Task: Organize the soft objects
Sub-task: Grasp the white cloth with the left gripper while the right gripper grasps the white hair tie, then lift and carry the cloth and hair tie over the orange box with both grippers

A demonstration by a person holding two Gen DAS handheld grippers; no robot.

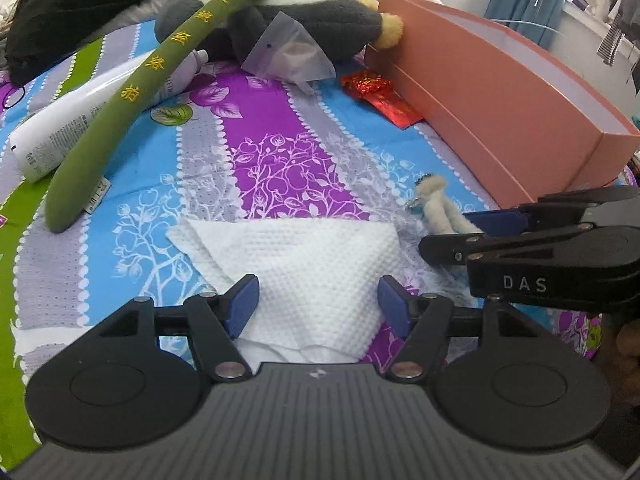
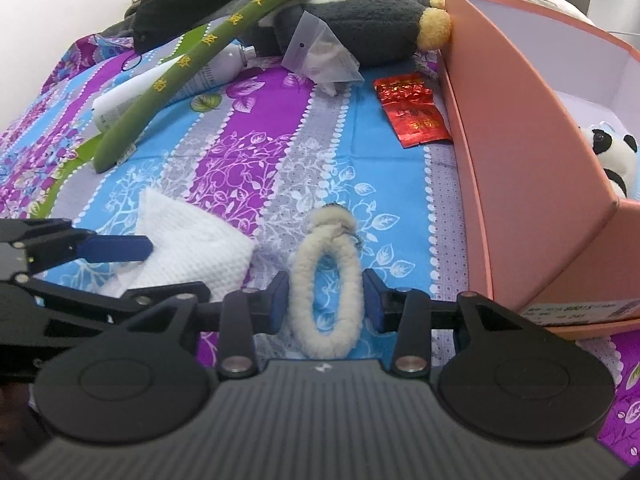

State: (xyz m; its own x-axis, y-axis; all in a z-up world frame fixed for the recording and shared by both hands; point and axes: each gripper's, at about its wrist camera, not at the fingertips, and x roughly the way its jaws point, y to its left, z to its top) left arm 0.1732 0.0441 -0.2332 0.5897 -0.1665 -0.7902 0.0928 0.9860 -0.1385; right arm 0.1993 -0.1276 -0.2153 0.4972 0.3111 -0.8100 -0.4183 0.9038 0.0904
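Straddling the fluffy loop [image 2: 326, 276] at six o'clock on the bed, our right tool [image 2: 326, 300] stands narrow (left tool [image 1: 318, 306] wide over the tissue [image 1: 304, 264]); we risk pinching sheet.

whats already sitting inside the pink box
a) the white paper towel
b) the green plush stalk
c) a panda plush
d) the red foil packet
c: in the right wrist view a panda plush shows behind the wall of the pink box, while the green plush stalk, the white paper towel and the red foil packet all lie out on the bedsheet.
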